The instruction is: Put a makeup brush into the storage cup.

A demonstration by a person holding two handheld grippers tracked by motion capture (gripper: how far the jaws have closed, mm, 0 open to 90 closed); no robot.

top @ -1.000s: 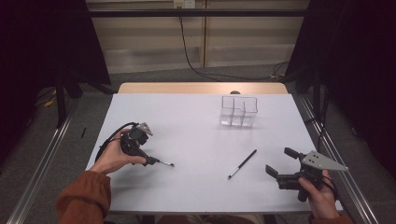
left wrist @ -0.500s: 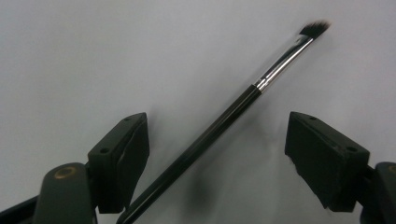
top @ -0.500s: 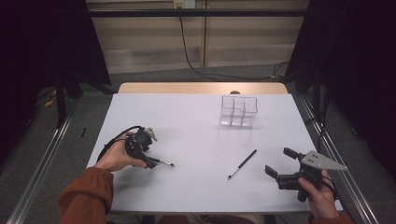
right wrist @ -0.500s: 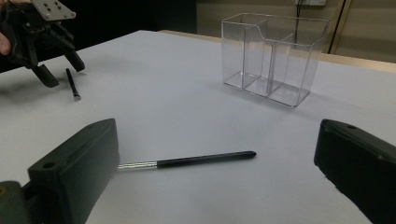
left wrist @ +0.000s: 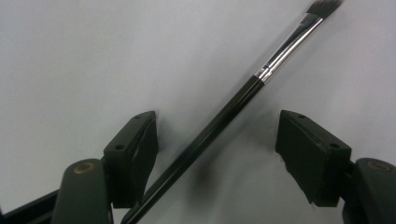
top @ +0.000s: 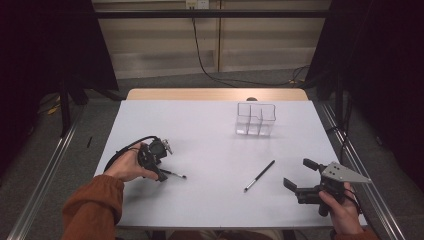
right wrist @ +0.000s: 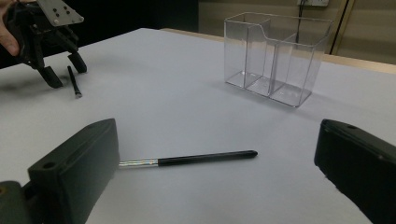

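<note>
The left gripper has just been narrowing its jaws around the slim black-handled, silver-ferruled brush lying on the white table between them; neither pad presses it yet, so no grip exists.

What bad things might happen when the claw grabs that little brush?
The left gripper has just been closing around the left brush, which lies slantwise between the jaws, not yet pinched. Closing on it crooked might make it swivel or squirt out. It also lies flat on the table, so the jaws might scrape the top or slide over the thin handle. The clear organizer stands far off, so a weak hold might drop the brush on the way.
</note>
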